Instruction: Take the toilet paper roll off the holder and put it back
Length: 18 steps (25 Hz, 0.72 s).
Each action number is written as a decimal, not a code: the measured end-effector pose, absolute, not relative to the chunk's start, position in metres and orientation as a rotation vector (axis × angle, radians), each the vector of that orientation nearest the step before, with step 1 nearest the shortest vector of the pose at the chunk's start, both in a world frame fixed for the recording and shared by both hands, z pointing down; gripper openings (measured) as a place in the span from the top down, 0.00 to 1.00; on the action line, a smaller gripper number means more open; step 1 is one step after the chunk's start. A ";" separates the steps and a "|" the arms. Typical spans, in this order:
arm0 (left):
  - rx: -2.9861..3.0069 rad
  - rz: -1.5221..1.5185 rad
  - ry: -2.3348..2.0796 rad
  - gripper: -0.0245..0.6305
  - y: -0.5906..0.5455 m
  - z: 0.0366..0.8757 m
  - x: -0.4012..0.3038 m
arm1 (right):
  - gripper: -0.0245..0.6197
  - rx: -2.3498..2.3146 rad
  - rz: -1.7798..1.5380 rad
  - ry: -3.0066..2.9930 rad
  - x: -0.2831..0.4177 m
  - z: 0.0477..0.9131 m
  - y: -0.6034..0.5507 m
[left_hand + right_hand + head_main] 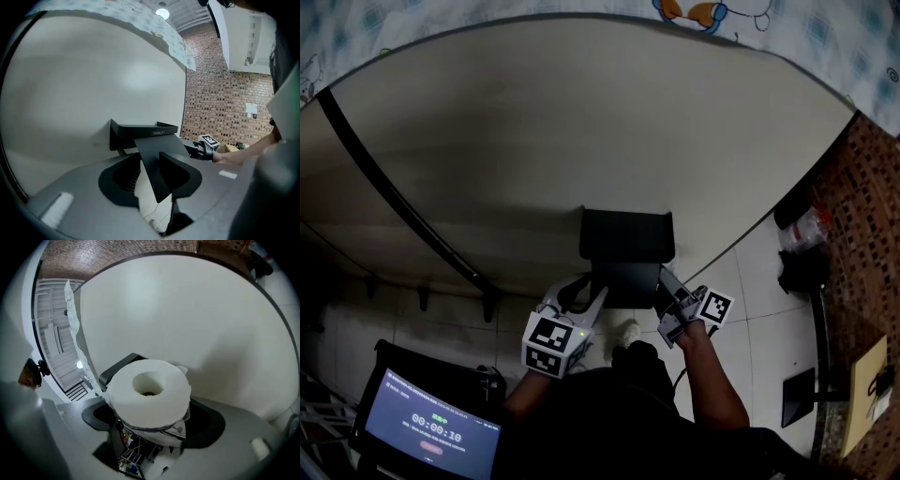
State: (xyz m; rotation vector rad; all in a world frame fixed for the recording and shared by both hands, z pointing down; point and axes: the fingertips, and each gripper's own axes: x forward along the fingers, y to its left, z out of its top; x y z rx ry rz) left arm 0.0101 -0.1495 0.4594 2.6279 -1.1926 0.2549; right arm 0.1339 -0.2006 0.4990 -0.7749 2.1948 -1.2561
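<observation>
Currently the toilet paper roll [140, 409] is off the holder [626, 246]. It sits in the right tongs [150, 427], seen end-on with the core hole facing the camera. Both jaws are set wide and clamped on the roll's sides. In the right gripper view the black holder [117, 366] sits at 10 o'clock of the roll, just behind it on the pale wall [187, 310].

Head view: the holder is mounted on the wall mid-frame. Left tongs [586, 292] are at 7 o'clock of it and right tongs [667, 305] at 5 o'clock, both close under it. I can't pick out the roll in this view. A monitor [431, 431] showing a timer is at 7 o'clock of the frame.

Left gripper view: left tongs [152, 180] have their jaws parted, with the holder's black flap lid [157, 154] running down between them. The lid lies against the 3 o'clock jaw, and a pale gap shows on the 9 o'clock side, so it isn't squeezed. Holder body [140, 131] is at 12 o'clock of the jaws. The other tongs [199, 149] and the person's hand [236, 157] are at 2 o'clock.
</observation>
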 end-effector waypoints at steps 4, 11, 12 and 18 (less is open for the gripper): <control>2.626 0.260 -1.188 0.74 -0.148 0.460 0.011 | 0.33 -0.687 -1.290 2.258 0.115 0.499 -0.201; 2.623 0.269 -1.174 0.74 -0.146 0.460 0.013 | 0.33 -0.542 -1.318 2.345 0.087 0.504 -0.204; 2.623 0.272 -1.173 0.74 -0.146 0.460 0.013 | 0.33 -0.528 -1.321 2.364 0.083 0.505 -0.204; 2.625 0.268 -1.166 0.73 -0.147 0.458 0.013 | 0.33 -0.459 -1.351 2.410 0.063 0.507 -0.200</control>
